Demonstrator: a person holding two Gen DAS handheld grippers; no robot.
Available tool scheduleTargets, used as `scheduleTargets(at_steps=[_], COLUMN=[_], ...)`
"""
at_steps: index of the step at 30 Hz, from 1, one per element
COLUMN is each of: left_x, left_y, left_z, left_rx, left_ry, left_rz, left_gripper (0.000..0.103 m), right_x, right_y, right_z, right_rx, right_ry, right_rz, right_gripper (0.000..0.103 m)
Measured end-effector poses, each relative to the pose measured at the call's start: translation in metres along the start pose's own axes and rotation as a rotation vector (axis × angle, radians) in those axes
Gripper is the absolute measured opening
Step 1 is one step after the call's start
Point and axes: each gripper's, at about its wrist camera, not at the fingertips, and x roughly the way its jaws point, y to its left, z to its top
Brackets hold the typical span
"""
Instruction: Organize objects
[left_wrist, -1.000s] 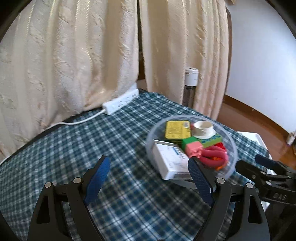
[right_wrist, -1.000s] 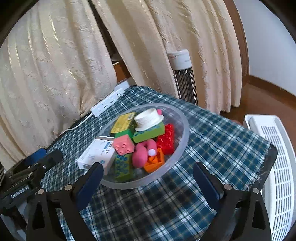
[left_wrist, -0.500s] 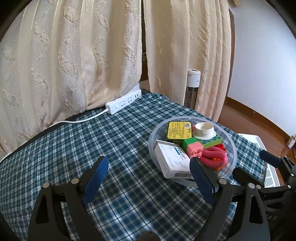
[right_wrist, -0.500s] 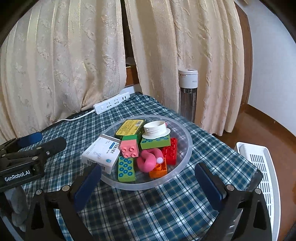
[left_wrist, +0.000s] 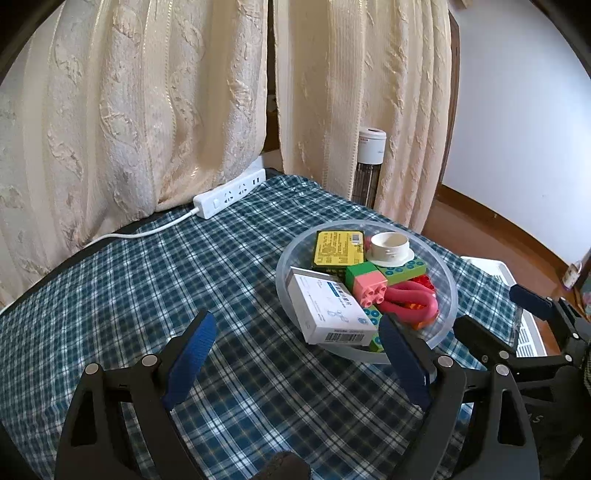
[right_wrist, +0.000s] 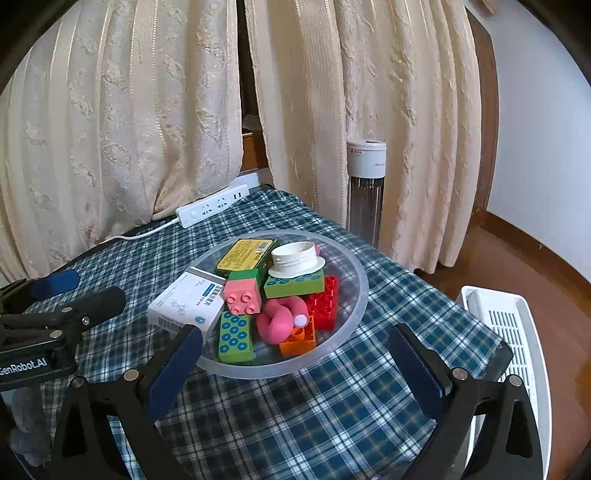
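A clear plastic bowl (left_wrist: 452, 295) (right_wrist: 360, 288) sits on the checked cloth, filled with a white box (left_wrist: 325, 314), a yellow-green box (left_wrist: 338, 247), a white cap (right_wrist: 295, 258), a pink brick (right_wrist: 242, 295), a pink ring toy (right_wrist: 280, 317) and green, red and orange bricks. My left gripper (left_wrist: 295, 332) hovers open over bare cloth, left of the bowl. My right gripper (right_wrist: 295, 338) stands open just short of the bowl's near rim, holding nothing.
A white power strip (left_wrist: 229, 194) with its cable lies at the table's back edge under cream curtains. A white tower appliance (right_wrist: 365, 192) stands behind the table. A white slatted rack (right_wrist: 509, 332) sits on the floor past the right table edge.
The right gripper's view has rolled to level, and the bowl now sits centred before it. The left gripper has hardly moved. The bowl's contents are as before.
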Motion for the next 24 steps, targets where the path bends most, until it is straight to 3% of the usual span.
scheduleTargets(at_steps=[10, 18, 24], left_x=[0.005, 0.011, 0.016], left_y=[-0.003, -0.004, -0.003], left_z=[-0.003, -0.006, -0.007], left_rx=[0.005, 0.012, 0.026], left_ry=[0.020, 0.043, 0.061], left_rz=[0.001, -0.001, 0.037], left_gripper=[0.091, 0.091, 0.098], right_x=[0.007, 0.015, 0.019], right_y=[0.001, -0.001, -0.005], right_z=[-0.002, -0.005, -0.006], right_rx=[-0.011, -0.032, -0.025], right_ry=[0.027, 0.048, 0.060], right_rz=[0.011, -0.036, -0.037], right_gripper=[0.102, 0.102, 0.102])
